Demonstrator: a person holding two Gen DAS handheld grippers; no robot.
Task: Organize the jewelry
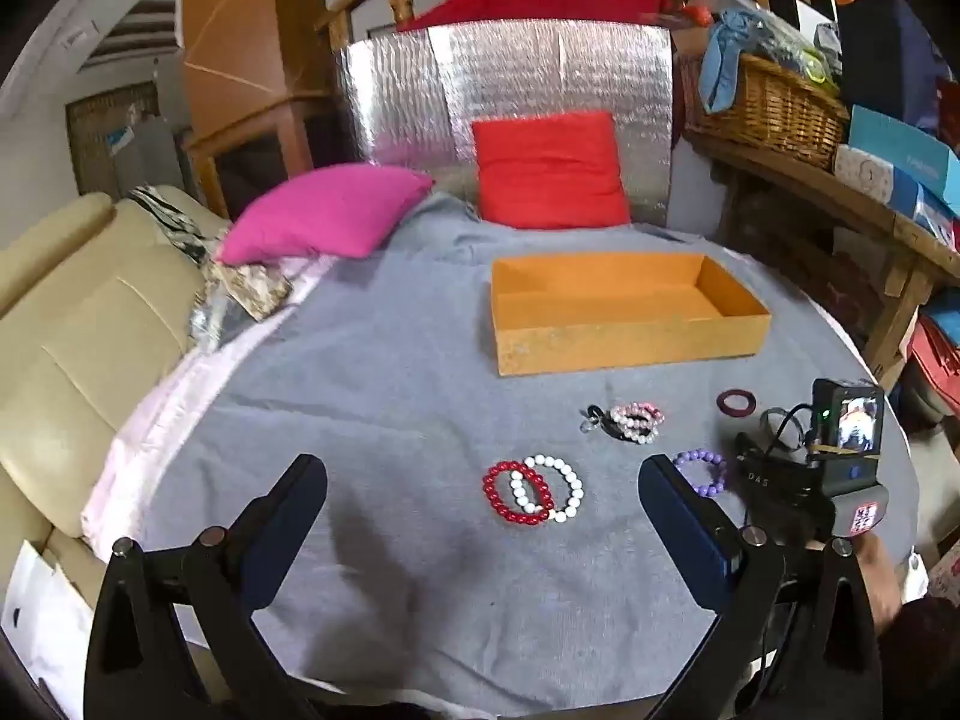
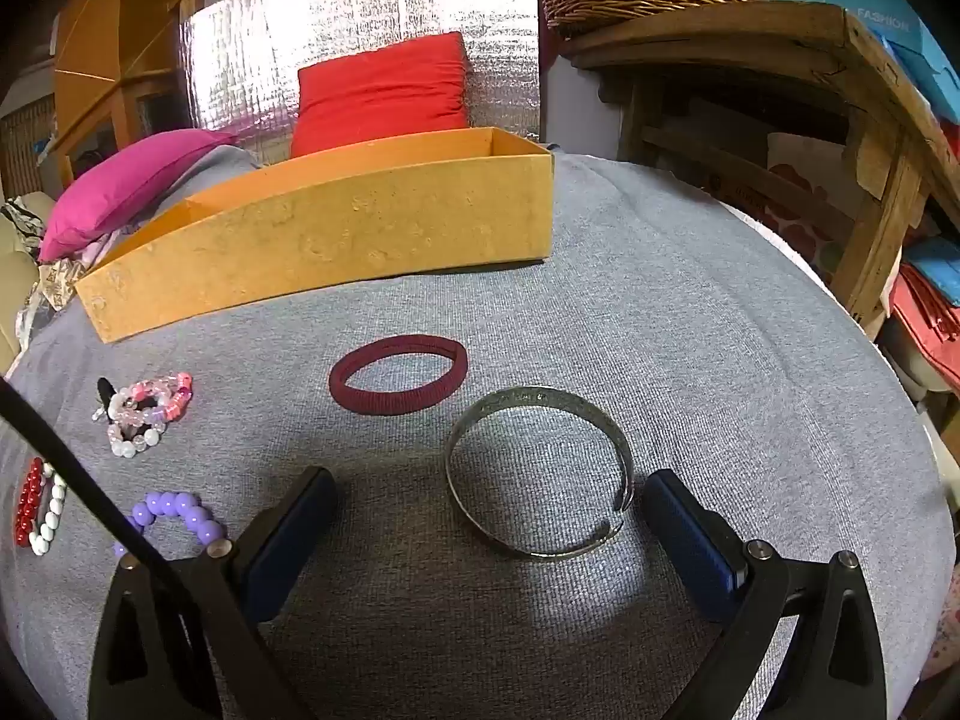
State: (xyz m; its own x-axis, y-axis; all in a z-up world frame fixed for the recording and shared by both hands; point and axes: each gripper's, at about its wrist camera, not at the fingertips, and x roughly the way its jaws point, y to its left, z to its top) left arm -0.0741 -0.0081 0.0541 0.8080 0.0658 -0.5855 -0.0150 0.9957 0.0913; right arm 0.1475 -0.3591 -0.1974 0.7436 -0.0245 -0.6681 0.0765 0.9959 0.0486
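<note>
Left wrist view: left gripper (image 1: 483, 483) hangs above the grey cloth (image 1: 372, 408) with jaws spread wide and nothing between the pads; a red bead bracelet (image 1: 510, 495) and a white bead bracelet (image 1: 555, 492) lie overlapping on the cloth ahead of the gap, untouched; further off sits a tangle of pink and pearl beaded bracelets (image 1: 636, 422); a purple bead bracelet (image 1: 702, 471) lies just beyond the right-hand finger; a maroon hair tie (image 1: 735, 403) lies near the far right; the orange box (image 1: 624, 342) stands open and empty behind the jewelry; the right gripper (image 1: 804, 480) shows at the right edge, carried by a hand (image 1: 882, 576). A pink cushion (image 1: 324, 213) and a red cushion (image 1: 549, 168) rest at the far end.

Right wrist view: right gripper (image 2: 489, 501) has jaws wide, holding nothing; a silver cuff bangle (image 2: 540, 474) lies flat on the cloth (image 2: 720, 360) between the fingers, its open end just beside the right-hand pad, contact cannot be told; the maroon hair tie (image 2: 398, 373) lies beyond it, apart; the orange box (image 2: 324, 252) stands further back; the beaded bracelets lie to the left.
</note>
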